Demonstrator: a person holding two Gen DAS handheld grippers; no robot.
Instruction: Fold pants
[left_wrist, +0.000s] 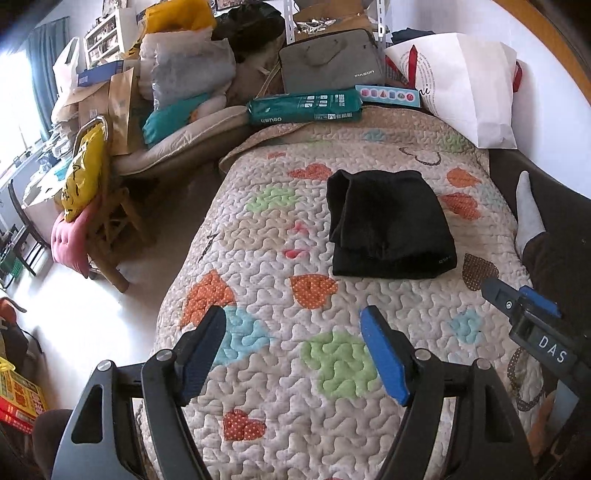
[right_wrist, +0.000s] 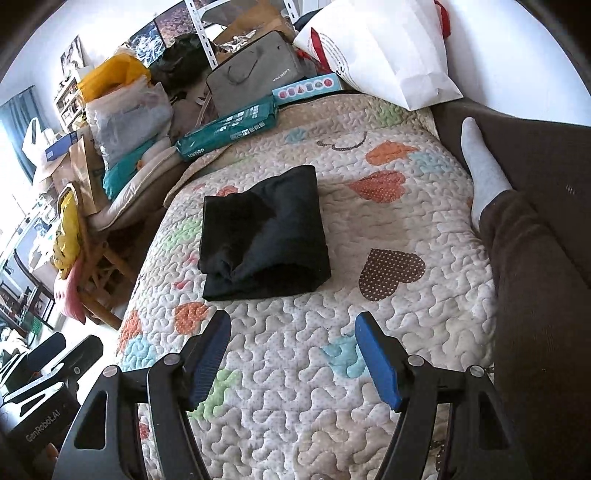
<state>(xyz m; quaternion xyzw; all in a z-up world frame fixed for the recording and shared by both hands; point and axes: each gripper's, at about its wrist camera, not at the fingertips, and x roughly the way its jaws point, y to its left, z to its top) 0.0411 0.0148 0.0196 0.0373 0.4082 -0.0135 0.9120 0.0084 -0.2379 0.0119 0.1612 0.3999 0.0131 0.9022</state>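
Black pants (left_wrist: 391, 225), folded into a compact rectangular bundle, lying flat near the middle of a heart-patterned quilt (left_wrist: 332, 369) spread over a bed, clear of both tools. Left gripper (left_wrist: 293, 321) poised above the near end of the quilt, fingers (left_wrist: 384, 354) spread wide and holding nothing, short of the bundle's near edge. Right gripper (right_wrist: 293, 325) likewise raised over the quilt just short of the pants, fingers (right_wrist: 376, 358) wide apart and empty; seen also at the right edge of the left wrist view, black with blue pads. Brown dotted heart (right_wrist: 389, 273) on the quilt just right of the bundle. At the right edge of the bed, a leg in brown trousers (right_wrist: 532, 258) ending in a grey-white sock (right_wrist: 480, 166). At the far end of the quilt, a green Deli paper pack (left_wrist: 304, 107) and a narrow blue box printed with shapes (left_wrist: 388, 96), with a grey laptop bag (left_wrist: 330, 61) behind them and a white paper shopping bag (left_wrist: 469, 85) leaning on the wall. Left of the bed, a chair heaped with bags and cushions, among them a yellow bag (left_wrist: 83, 173) and a pink cushion (left_wrist: 70, 240).
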